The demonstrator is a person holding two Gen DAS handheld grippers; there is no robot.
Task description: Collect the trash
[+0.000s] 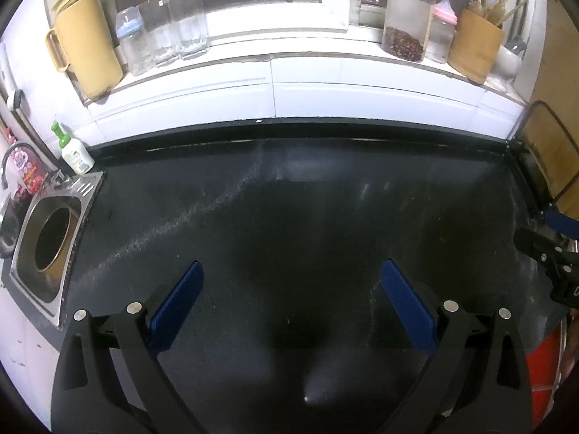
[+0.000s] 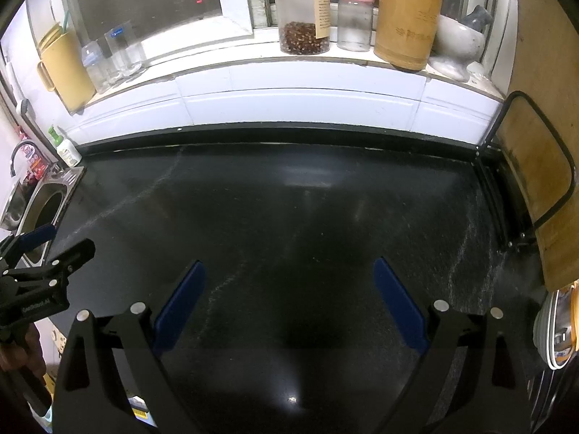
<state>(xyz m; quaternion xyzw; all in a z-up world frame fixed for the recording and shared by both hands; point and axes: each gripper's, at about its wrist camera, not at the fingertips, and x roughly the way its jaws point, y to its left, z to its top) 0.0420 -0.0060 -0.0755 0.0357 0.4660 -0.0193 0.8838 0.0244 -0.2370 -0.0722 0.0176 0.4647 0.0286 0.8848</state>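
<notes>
My left gripper is open and empty, held above the black countertop. My right gripper is open and empty too, above the same countertop. The left gripper also shows at the left edge of the right wrist view, open. Part of the right gripper shows at the right edge of the left wrist view. I see no loose trash on the counter in either view. A round opening in a steel plate is set into the counter at the left; it also shows in the right wrist view.
On the windowsill stand a yellow jug, glasses, a jar with brown beans, a pink-topped baby bottle and a bamboo utensil holder. A soap bottle stands by the faucet. A wooden cutting board leans in a rack at right.
</notes>
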